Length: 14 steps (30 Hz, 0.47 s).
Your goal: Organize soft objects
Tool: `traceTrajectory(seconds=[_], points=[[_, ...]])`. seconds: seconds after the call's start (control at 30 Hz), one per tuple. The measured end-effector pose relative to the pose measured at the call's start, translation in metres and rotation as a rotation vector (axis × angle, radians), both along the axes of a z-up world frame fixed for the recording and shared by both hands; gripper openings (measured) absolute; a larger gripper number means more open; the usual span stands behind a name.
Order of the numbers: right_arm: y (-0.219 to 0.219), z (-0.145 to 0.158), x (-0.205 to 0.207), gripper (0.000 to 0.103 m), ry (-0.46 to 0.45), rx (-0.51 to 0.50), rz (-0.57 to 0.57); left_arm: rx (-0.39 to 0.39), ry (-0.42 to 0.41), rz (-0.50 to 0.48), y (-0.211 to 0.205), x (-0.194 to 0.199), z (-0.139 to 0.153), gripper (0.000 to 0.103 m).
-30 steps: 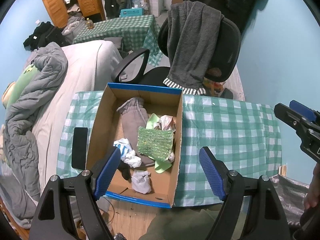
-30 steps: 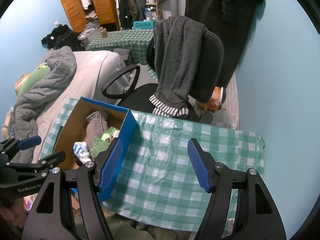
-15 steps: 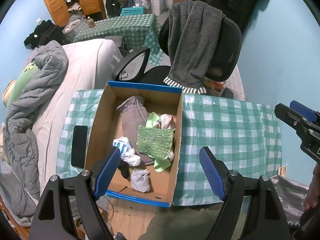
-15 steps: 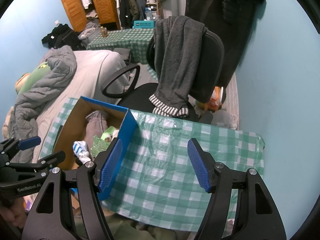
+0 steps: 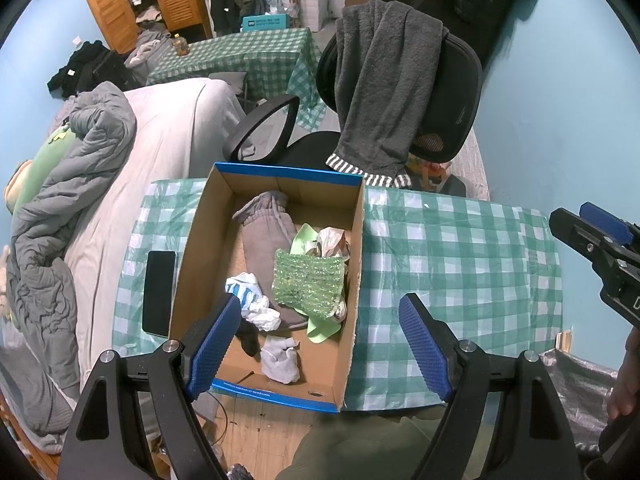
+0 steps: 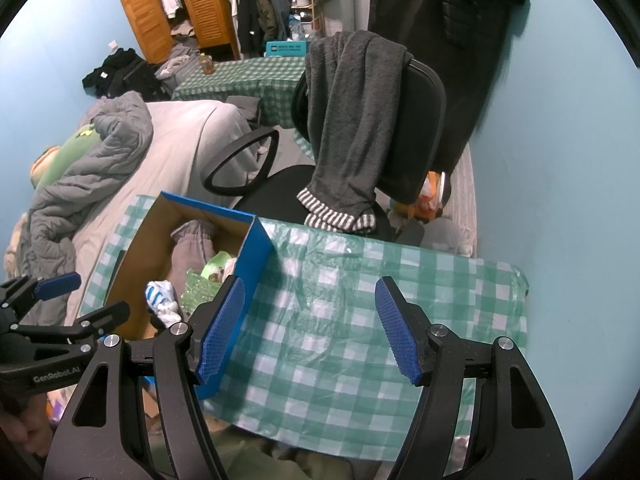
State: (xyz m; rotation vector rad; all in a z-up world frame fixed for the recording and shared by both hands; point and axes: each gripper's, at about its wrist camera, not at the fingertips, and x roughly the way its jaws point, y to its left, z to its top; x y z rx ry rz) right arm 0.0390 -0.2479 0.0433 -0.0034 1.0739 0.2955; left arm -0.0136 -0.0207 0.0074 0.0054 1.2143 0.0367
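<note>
Left gripper [image 5: 320, 336]: black frame, blue ribbed pads, fingers spread wide, nothing between them; held above the near end of the box.
Right gripper [image 6: 310, 328]: same build, fingers spread wide and empty; held over the bare cloth to the right of the box.
Box: open cardboard box with blue outer walls [image 5: 276, 394], on the left part of the table, near end at the table's front edge.
Box contents: grey sweatpants [image 5: 266, 232] lying lengthwise from the far end; green sparkly knit cloth [image 5: 308, 280] on top, by the right wall; pale green cloth [image 5: 320, 328] under it; white and blue crumpled cloth [image 5: 250, 296] left of the knit; white sock-like bundle [image 5: 280, 360] at the near end; a dark item just beside it, too hidden to identify.
Table: green and white checked plastic tablecloth [image 6: 360, 320].
Phone: black flat phone [image 5: 159, 292] on the cloth, just left of the box.
Chair: black office chair [image 5: 448, 92] behind the table, dark grey fleece garment with striped cuffs [image 5: 376, 80] draped over its back.
Bed: grey rumpled duvet [image 5: 60, 184], left of the table.
</note>
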Motion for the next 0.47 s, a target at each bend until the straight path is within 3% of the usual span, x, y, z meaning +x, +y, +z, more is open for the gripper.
traceTrajectory(seconds=[0.47], points=[[0.0001,0.0,0.0003,0.068,0.0,0.001,-0.001,-0.002,-0.002,0.001,-0.0015,-0.0062,0.0008,0.083]])
